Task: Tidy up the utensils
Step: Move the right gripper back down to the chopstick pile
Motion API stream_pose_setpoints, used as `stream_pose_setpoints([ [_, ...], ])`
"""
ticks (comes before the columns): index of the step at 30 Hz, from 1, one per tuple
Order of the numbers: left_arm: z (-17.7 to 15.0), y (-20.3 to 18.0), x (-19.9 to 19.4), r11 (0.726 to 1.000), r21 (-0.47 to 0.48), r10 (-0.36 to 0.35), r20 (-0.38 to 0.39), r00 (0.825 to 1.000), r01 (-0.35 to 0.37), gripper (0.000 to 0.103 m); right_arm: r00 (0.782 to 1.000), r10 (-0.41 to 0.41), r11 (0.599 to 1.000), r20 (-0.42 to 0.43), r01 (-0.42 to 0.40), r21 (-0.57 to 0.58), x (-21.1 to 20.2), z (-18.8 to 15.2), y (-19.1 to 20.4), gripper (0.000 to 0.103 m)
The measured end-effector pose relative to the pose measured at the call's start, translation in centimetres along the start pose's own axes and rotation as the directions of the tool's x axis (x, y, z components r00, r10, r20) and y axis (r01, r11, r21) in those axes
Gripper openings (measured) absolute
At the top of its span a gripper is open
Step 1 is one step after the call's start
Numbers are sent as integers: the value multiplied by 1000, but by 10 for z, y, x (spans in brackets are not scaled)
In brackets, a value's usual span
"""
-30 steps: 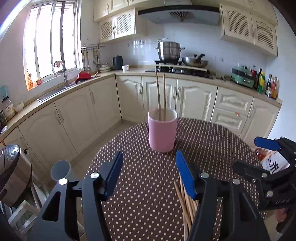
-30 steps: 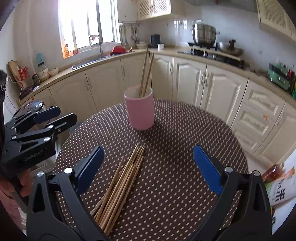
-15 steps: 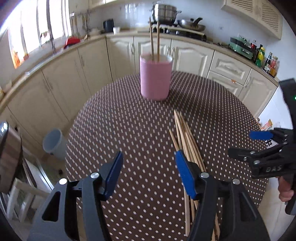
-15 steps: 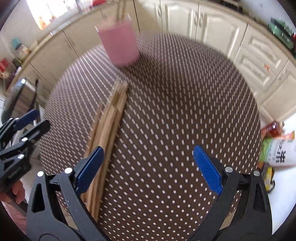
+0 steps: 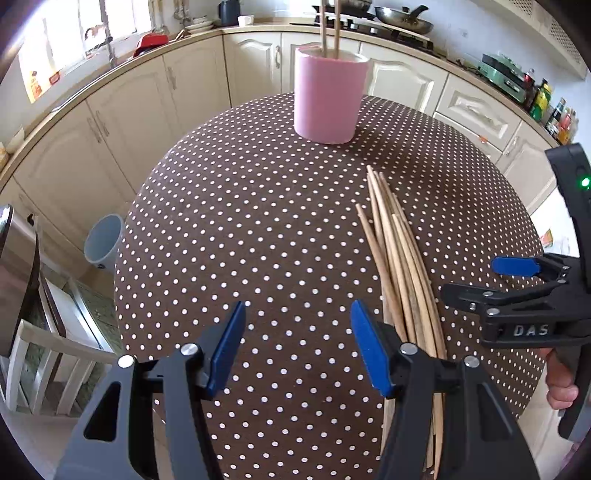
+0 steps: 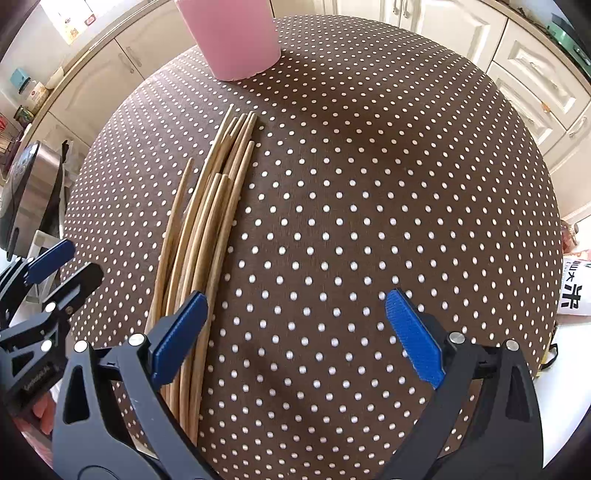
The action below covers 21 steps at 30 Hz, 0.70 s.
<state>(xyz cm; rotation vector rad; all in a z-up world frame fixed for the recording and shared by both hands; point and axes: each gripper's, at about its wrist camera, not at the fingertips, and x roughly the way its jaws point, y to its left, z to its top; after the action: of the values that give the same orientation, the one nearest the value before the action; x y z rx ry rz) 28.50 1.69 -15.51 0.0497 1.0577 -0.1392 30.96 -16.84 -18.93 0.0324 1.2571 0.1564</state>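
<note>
A bunch of long, light wooden chopsticks [image 6: 207,221] is laid flat on the dotted bench [image 6: 369,184], thin tips pointed at a pink cup [image 5: 330,98]. The cup is stood upright, and two chopsticks [image 5: 330,26] are held inside it.

Cream cabinets [image 5: 192,88] under a beige counter [image 5: 110,72], bright window [image 5: 55,40], perhaps a grey bin [image 5: 103,243] on the floor.

The cup [image 6: 236,37] is getting cut off at the top edge. The hand-held gripper [image 6: 295,332] is hiding the sticks' [image 6: 207,221] near ends.
</note>
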Motion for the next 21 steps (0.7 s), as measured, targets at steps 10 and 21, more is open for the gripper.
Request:
stream_pose_setpoints([
  [10, 15, -5, 23, 999, 29, 13, -49, 999, -12, 59, 998, -64, 997, -2, 64, -36, 24, 26, 27, 95],
  [21, 24, 3, 38, 1000, -4, -24, -91, 996, 23, 59, 991, -119, 993, -58, 119, 0, 29, 45, 49, 93],
])
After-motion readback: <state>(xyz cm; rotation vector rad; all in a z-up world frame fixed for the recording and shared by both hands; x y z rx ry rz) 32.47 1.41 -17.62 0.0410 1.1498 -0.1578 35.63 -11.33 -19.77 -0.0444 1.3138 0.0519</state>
